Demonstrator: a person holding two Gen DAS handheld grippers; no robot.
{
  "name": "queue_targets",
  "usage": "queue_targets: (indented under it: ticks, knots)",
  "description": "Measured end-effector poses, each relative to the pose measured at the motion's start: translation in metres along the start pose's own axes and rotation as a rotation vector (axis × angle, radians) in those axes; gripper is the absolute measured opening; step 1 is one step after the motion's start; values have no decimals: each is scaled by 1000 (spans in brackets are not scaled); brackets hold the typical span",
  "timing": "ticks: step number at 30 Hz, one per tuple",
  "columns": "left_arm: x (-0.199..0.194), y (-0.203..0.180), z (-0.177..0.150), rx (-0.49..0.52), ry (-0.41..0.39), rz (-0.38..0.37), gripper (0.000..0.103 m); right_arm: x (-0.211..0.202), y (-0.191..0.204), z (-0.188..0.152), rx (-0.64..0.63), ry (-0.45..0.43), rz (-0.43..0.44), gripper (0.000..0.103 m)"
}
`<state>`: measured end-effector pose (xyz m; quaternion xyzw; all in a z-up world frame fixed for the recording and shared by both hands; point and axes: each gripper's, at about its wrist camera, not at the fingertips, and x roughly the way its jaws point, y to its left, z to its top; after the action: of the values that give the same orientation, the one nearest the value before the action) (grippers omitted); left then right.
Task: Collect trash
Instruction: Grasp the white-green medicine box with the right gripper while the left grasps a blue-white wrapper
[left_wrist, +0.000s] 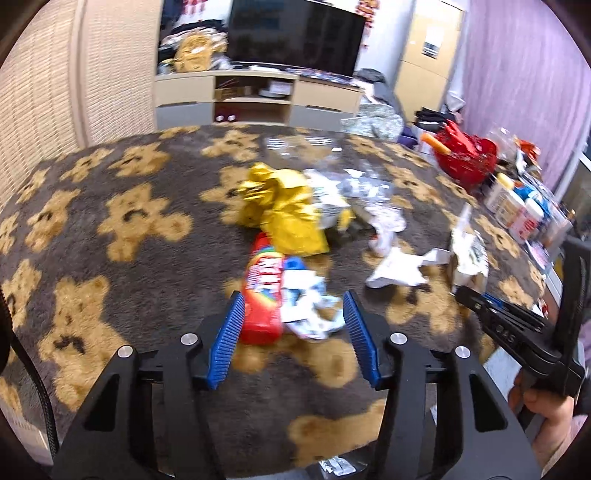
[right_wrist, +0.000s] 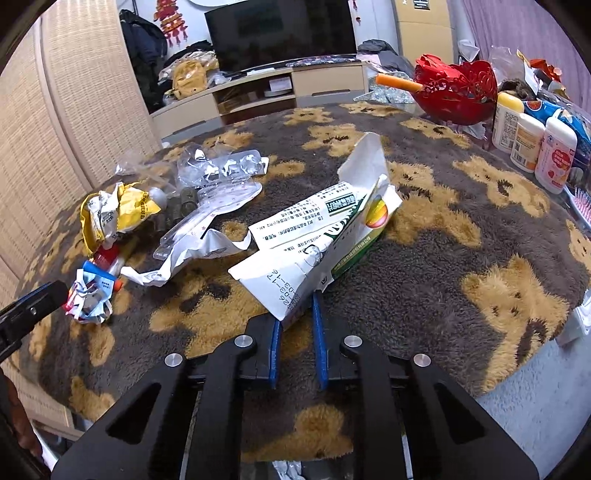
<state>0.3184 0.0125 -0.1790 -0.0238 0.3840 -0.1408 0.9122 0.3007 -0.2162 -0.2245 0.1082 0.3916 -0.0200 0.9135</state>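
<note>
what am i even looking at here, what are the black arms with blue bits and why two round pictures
There is no robot. A person holds one hand-held gripper in each hand, and each carries a wide-angle camera looking along its two blue-padded fingers; that gives two round pictures.

The left camera shows the left gripper open, its fingers either side of a red packet and crumpled paper, gripping neither.

The right camera shows the right gripper closed on the end of a flattened white carton.

Everything lies on a table under a brown bear-print cloth. More trash sits there: a yellow wrapper and clear plastic. A red bowl and bottles stand at the far edge.
</note>
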Motion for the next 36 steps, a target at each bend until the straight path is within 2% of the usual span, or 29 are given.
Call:
queue_targets:
  ticks: [4, 10, 18, 21, 23, 29, 36]
  knots:
    - [10, -15, 0, 34, 27, -19, 38, 0, -5, 1, 2, 5, 12, 13]
    - [32, -16, -4, 22, 75, 11, 37, -3, -10, 2, 12, 15, 37, 13]
    - [34, -14, -10, 50, 69, 97, 37, -6, -15, -2, 6, 31, 49, 12]
    - [29, -12, -16, 43, 62, 112, 28, -10, -18, -4, 11, 33, 55, 11]
    - [24, -9, -20, 28, 66, 90, 22, -15, -20, -6, 10, 31, 56, 11]
    - [15, -10, -28, 10, 80, 62, 11, -31, -24, -10, 7, 22, 71, 10]
    - [-9, -19, -46, -19, 89, 34, 10, -58, -28, -26, -6, 19, 105, 10]
